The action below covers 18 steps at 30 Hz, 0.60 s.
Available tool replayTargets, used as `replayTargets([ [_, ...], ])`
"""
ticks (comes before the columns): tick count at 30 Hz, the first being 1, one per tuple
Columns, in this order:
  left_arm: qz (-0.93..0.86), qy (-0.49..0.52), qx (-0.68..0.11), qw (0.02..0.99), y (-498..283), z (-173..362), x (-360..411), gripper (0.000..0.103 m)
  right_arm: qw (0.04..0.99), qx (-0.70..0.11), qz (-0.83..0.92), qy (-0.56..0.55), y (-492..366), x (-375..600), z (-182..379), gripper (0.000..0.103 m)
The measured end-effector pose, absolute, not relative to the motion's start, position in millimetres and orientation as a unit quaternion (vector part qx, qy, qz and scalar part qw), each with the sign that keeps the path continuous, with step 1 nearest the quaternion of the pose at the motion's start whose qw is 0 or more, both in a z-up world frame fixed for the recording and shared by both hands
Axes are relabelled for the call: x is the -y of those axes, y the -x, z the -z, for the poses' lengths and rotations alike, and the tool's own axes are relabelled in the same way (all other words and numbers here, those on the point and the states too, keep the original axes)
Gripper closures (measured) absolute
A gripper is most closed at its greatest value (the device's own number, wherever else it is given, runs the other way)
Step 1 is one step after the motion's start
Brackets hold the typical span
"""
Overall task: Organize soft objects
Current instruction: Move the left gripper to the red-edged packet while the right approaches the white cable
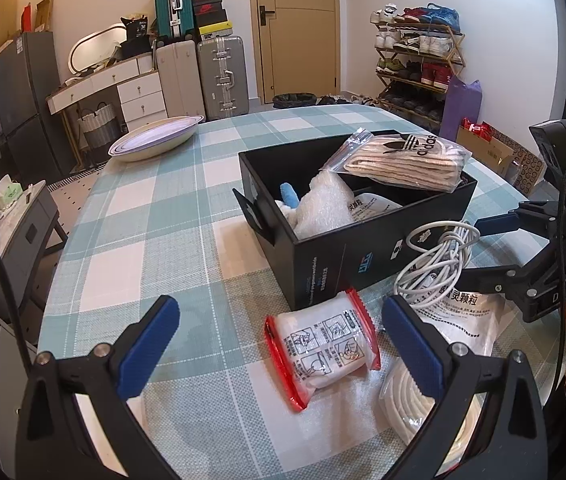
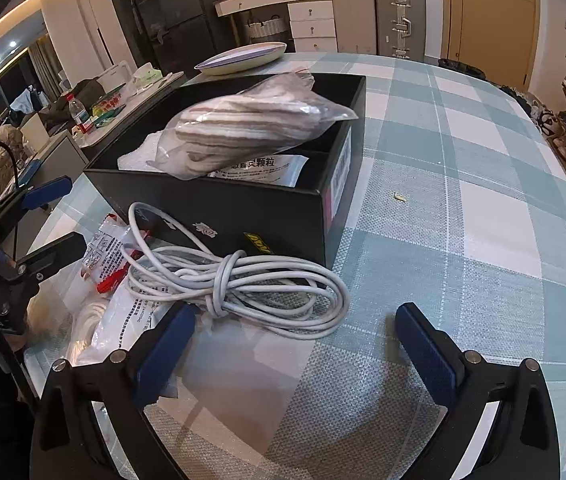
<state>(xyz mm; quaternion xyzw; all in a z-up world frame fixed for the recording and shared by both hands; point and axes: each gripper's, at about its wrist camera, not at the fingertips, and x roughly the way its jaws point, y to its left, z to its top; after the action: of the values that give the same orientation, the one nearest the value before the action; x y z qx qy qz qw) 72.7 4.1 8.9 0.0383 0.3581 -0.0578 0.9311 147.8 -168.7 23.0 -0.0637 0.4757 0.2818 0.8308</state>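
Note:
A black box (image 1: 323,268) (image 2: 219,200) on the checked tablecloth holds a bagged striped cloth (image 1: 403,160) (image 2: 243,128), bubble wrap (image 1: 323,204) and a white sachet (image 2: 267,168). My left gripper (image 1: 279,344) is open, its fingers either side of a red-edged white pouch (image 1: 323,352) (image 2: 109,256). A coiled white cable (image 1: 435,264) (image 2: 243,284) lies beside the box on a white printed bag (image 1: 463,320). My right gripper (image 2: 295,344) is open just short of the cable, nothing between its pads. A bagged white rope coil (image 1: 407,404) lies under the left gripper's right finger.
A shallow bowl (image 1: 155,140) (image 2: 243,58) stands at the table's far edge. A small crumb (image 2: 399,197) lies on the cloth right of the box. Suitcases (image 1: 223,76), drawers and a shoe rack (image 1: 419,64) line the walls beyond. A low side table (image 1: 15,216) stands at left.

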Motion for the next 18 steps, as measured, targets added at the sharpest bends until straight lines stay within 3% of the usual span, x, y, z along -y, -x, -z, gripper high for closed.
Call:
replayTargets([
  [18,0.058,-0.039,-0.362,0.929,-74,-6,-5,0.001,0.836,-0.489,-0.242,0.061,-152,183,-20,0.001],
])
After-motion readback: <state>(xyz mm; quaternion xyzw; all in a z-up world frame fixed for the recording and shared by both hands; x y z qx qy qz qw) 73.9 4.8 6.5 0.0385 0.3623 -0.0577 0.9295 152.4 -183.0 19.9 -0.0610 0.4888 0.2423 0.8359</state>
